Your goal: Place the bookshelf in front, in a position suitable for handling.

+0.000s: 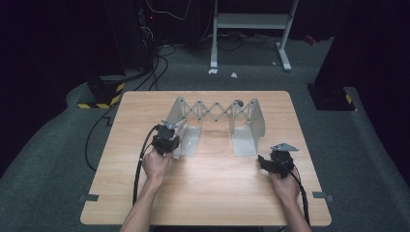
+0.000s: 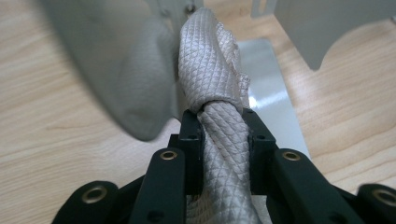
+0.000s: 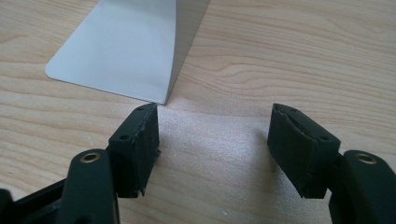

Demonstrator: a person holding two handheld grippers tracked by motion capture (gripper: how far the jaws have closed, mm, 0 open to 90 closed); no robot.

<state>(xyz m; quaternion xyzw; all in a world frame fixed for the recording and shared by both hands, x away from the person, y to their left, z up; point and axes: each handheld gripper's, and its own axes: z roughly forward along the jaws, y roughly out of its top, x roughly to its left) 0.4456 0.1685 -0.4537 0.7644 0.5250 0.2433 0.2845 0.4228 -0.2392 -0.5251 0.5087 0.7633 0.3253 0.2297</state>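
The twisted quilted cloth is clenched between my left gripper jaws at the left panel of the folding metal rack, not yet hung, while my right gripper waits released.

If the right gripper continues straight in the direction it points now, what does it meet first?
Probably the flat foot plate of the metal rack's right end: it lies just ahead of the open right gripper, slightly off centre. Depth is unclear, so it may only graze the plate's corner.
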